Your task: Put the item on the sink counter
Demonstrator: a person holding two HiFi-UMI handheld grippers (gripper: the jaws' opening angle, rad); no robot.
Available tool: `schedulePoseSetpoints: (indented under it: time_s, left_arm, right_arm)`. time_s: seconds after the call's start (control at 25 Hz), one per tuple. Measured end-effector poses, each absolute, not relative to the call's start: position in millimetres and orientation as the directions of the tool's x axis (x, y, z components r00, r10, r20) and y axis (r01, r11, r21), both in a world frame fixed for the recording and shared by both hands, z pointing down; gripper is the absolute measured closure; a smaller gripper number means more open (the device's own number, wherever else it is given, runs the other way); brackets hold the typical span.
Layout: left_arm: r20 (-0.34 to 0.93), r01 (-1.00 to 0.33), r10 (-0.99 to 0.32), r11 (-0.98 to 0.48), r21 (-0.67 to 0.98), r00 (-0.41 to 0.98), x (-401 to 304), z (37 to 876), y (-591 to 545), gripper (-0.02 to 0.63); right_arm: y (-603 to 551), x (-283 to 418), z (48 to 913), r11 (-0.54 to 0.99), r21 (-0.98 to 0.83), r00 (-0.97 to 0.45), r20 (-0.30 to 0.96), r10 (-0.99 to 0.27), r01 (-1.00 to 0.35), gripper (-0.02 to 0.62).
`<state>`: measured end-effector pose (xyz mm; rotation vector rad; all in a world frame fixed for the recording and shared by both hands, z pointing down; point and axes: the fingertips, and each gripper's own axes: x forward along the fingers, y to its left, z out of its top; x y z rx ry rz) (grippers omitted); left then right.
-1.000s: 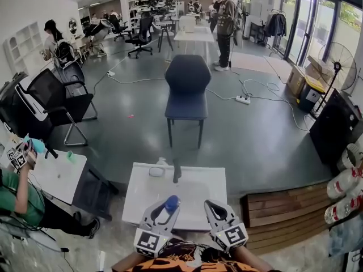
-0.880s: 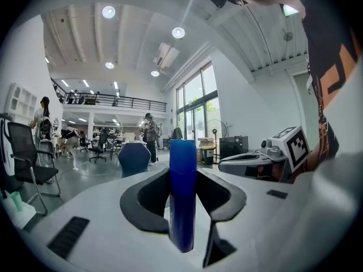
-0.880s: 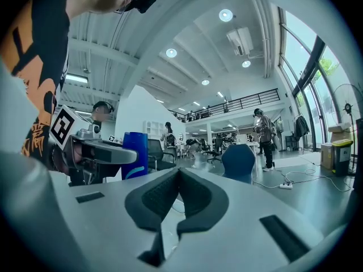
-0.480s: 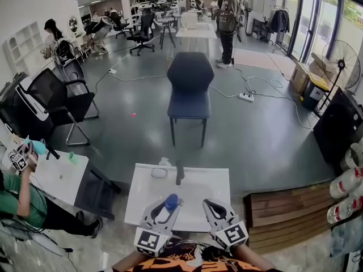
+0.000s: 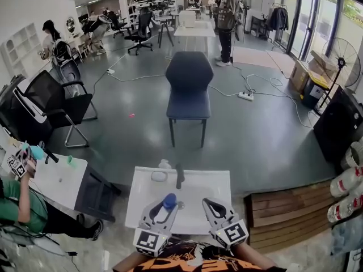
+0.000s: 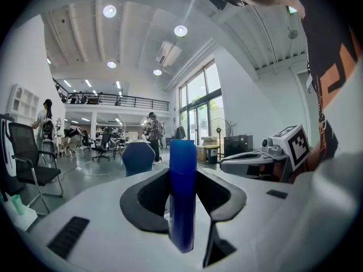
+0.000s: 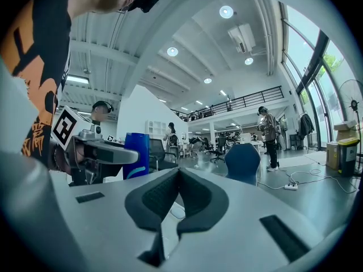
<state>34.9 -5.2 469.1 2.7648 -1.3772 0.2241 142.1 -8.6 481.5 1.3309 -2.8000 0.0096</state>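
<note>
Two grippers over a white sink unit, with the blue container in the left one.
The left gripper (image 5: 161, 207) is clamped on an upright blue cylindrical container (image 5: 169, 200), jaws on its sides, above the near edge of the sink counter (image 5: 214, 181). A small pale object (image 5: 159, 176) and the faucet (image 5: 179, 175) sit at the far rim. The right gripper (image 5: 212, 206) has its jaws pressed together and holds nothing. My read on doing this step well: hold the container vertical, aim for a bare flat stretch of rim rather than the basin, lower until the base sits flat, and only then let go. A tilted release probably topples it.
</note>
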Motion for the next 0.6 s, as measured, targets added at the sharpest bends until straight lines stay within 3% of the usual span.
schedulePoseSetpoints:
  time_s: [0.6]
  left_arm:
    - [0.146, -0.799, -0.792, -0.601, -0.01, 0.594, 20, 465, -41, 0.446]
  right_arm:
    - [-42, 127, 478, 0.619, 0.039, -0.616, 0.069, -0.785, -0.785, 0.581]
